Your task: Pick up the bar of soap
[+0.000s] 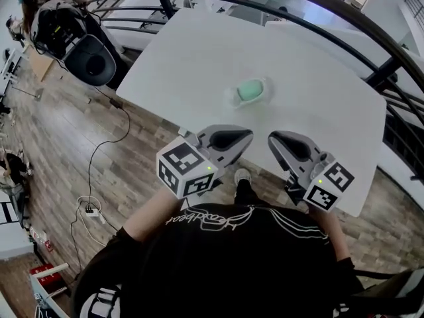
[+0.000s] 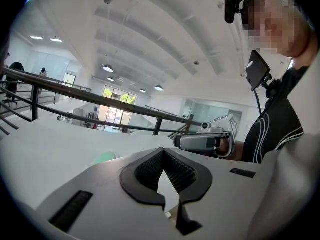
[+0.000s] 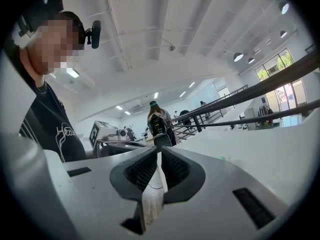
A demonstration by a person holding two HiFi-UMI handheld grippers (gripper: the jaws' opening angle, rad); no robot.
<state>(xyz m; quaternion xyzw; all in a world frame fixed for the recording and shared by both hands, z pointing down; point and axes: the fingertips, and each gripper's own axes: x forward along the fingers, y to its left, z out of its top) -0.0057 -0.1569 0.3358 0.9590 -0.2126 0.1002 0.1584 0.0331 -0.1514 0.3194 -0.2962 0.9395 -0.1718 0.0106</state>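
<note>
left tongs point(image 1: 248, 136): jaws together, nothing clamped. They hover over the near edge of the bench point(image 1: 179, 65), on the person's side of the bar of soap and a bit left of it, well apart from it. Tips point toward it.

bar of soap point(image 1: 250, 89): pale mint green, rounded oval, smooth top. It lies flat in a shallow whitish dish point(image 1: 229, 97) with a wavy rim, out on the white bench top. In the left gripper view the soap point(image 2: 105, 158) is only a blurry green patch left of the jaw tips.

right tongs point(image 1: 272, 138): jaws together too, empty. Also on the person's side of the soap, a bit right of it and apart from it. Neither pair touches the soap or the dish.
</note>
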